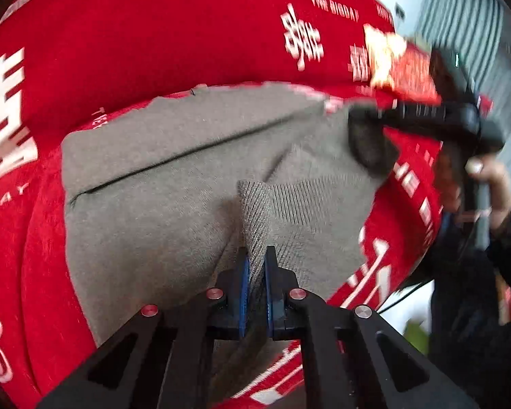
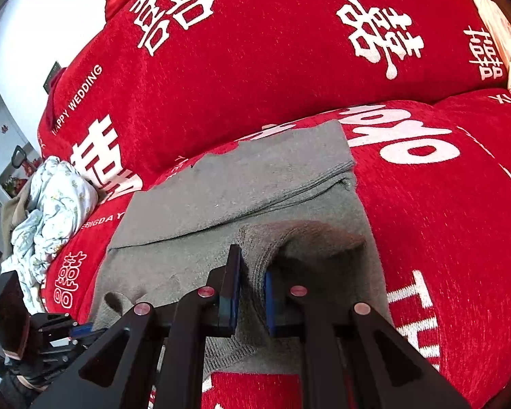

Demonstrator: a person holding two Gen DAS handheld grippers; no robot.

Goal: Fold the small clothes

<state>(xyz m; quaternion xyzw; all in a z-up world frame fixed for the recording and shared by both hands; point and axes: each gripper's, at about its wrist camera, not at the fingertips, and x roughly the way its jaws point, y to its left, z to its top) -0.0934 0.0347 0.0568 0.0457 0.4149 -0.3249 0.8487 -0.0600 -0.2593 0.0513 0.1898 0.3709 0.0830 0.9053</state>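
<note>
Both wrist cameras look steeply down along their gripper fingers, close over the same grey garment (image 1: pixel 173 177) on the red sofa (image 2: pixel 255 68).

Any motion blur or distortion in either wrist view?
Left wrist: right gripper and the hand holding it smeared by motion; grey garment sharp. Right wrist: sharp throughout, red cover bulged by fisheye, corners vignetted in both.

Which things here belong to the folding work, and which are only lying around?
Part of the job:
- grey garment
- left gripper, shut on its ribbed edge
- right gripper, shut on another fold

Only lying about:
- red cover
- pale floral bundle
- cream cloth
</note>
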